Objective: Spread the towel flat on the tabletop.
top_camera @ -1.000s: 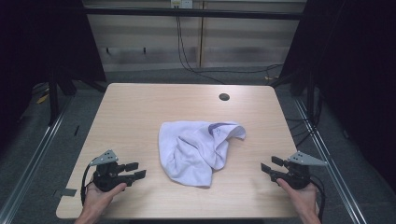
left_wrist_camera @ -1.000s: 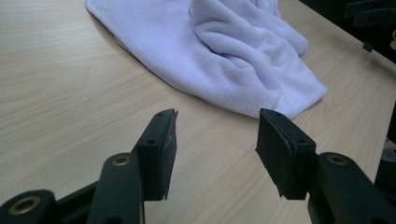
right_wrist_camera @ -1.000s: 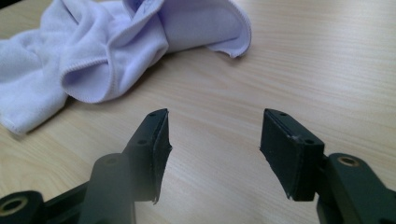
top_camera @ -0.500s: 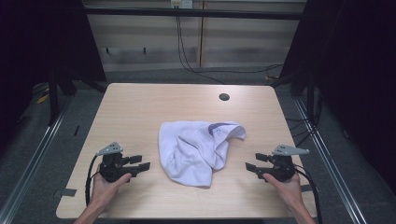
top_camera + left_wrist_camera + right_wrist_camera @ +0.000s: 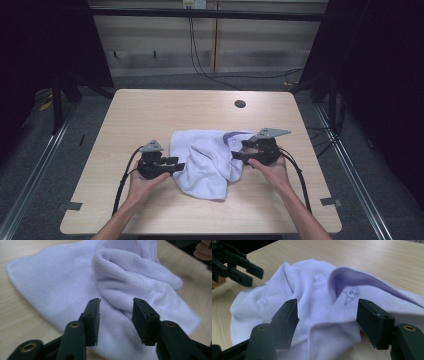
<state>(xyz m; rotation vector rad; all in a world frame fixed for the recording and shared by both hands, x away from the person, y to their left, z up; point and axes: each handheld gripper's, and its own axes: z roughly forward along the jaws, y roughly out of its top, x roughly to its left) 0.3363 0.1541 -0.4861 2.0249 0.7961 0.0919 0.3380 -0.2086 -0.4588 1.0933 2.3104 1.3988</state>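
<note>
I see a crumpled white towel [image 5: 207, 162] lying a little toward my side of the middle of the light wooden worktop [image 5: 150, 115], bunched into soft folds with one edge turned over to show a faint printed mark on its underside.

My left tool [image 5: 176, 166] is at the towel's left edge, pointing in toward it. In the left gripper view [image 5: 116, 312] its jaws have just been closing, yet they are spread with a clear gap; a raised fold of the towel [image 5: 130, 277] lies just beyond and between the tips, and I cannot see the pads pressing on the cloth.

My right tool [image 5: 239, 151] is at the towel's right side, near the turned-over edge, pointing left. In the right gripper view [image 5: 327, 315] its jaws have just been opening and stand wide apart, one on either side of the hemmed fold of the towel [image 5: 312, 290] with the printed mark; the cloth sits between them, and whether it touches the pads I cannot tell.

The left tool [image 5: 234, 265] also shows at the far side of the towel in that view. A small dark round hole [image 5: 240, 104] sits in the worktop beyond the towel, well apart from it.
</note>
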